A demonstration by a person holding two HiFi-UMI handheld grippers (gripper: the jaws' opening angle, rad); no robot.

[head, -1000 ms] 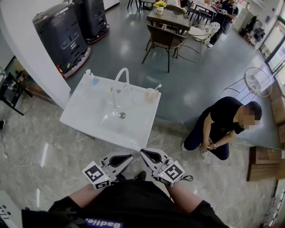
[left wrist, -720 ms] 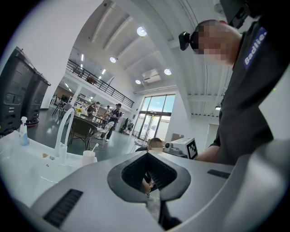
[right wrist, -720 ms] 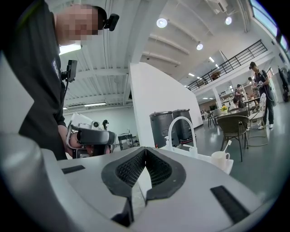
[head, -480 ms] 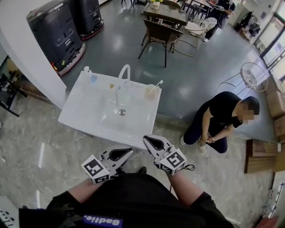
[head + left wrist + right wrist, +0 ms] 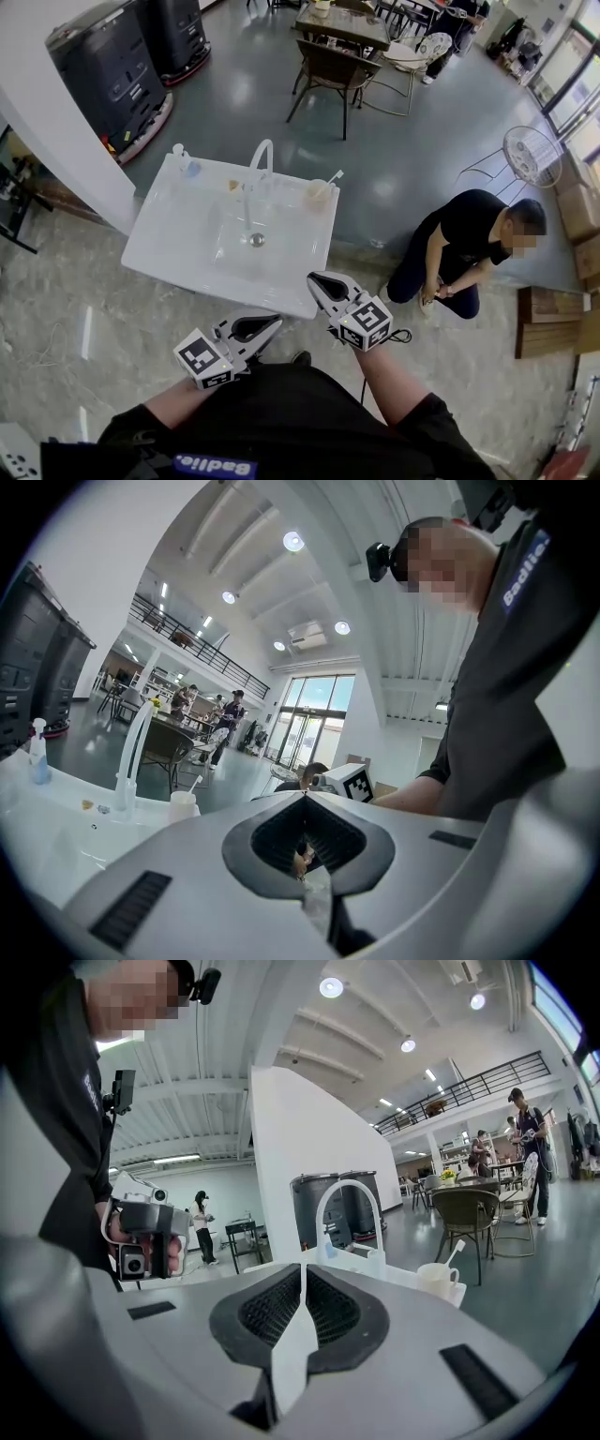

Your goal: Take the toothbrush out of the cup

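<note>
Head view: nothing done yet. Toothbrush [image 5: 331,177] stands in the cup [image 5: 319,193] at the counter's [image 5: 178,246] far edge, well ahead of my right claw [image 5: 315,278]. Right claw and left claw [image 5: 274,322] are both closed and empty. To do: approach, open, grasp, lift out.

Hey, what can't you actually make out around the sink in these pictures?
1. What the cup holds below its rim: its own wall hides that in the right gripper view.
2. The toothbrush bristles: too small in the head view.
3. The small brownish thing beside the faucet: too small to name, head view.
</note>
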